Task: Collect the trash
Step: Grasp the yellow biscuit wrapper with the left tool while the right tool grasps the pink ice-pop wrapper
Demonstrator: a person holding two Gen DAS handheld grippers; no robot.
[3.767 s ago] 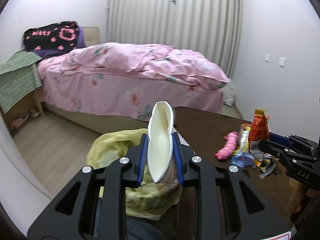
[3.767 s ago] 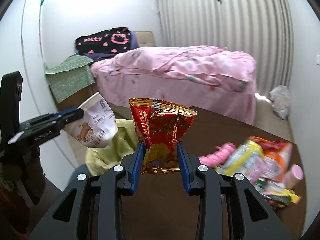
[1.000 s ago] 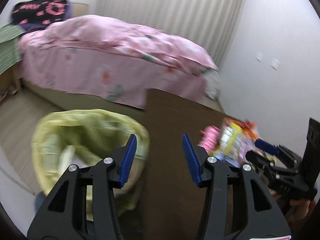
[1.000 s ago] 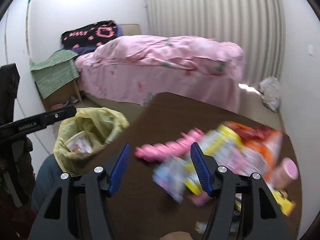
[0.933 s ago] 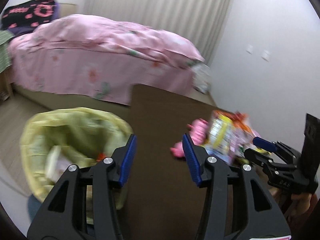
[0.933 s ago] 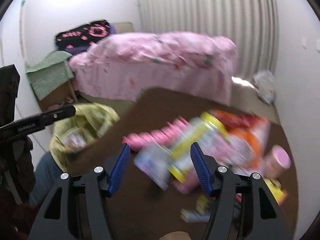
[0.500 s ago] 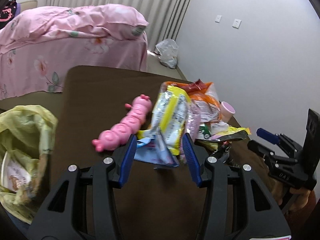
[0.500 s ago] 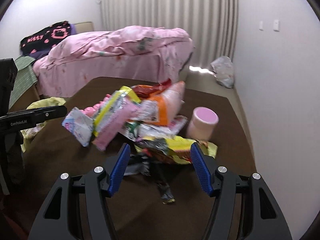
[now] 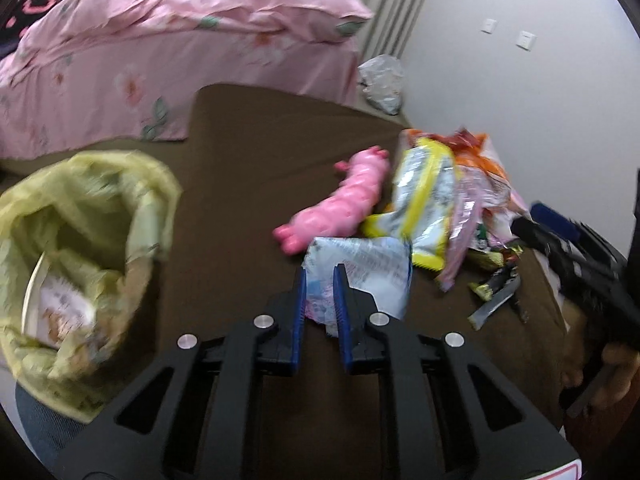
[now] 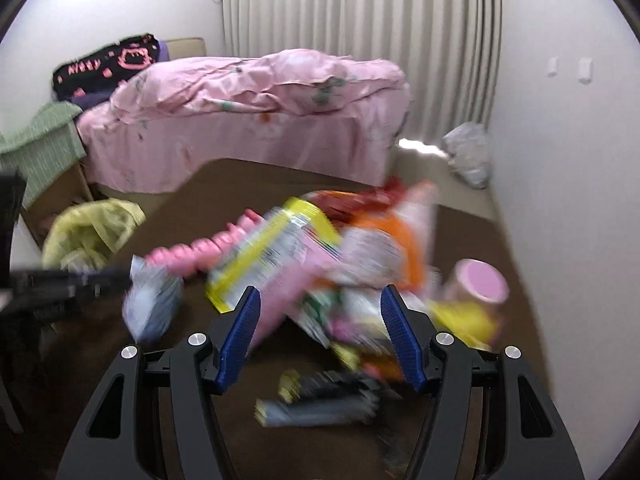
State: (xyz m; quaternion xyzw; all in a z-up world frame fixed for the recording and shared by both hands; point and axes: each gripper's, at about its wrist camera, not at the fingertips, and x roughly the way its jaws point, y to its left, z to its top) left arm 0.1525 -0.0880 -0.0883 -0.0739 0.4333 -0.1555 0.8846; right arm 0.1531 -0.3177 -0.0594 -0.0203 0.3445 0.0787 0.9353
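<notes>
The left gripper (image 9: 319, 284), whose jaws stood wide half a second ago, has just closed them on the near edge of a pale blue-and-white wrapper (image 9: 362, 268). The wrapper lies on the brown table (image 9: 248, 168), at the near end of the trash pile (image 9: 448, 204), just beside a pink toy (image 9: 340, 204). The right gripper (image 10: 320, 320) hovers over that pile with jaws apart, its view blurred. The wrapper's long axis cannot be told. The yellow bag (image 9: 76, 248) sits left of the table.
</notes>
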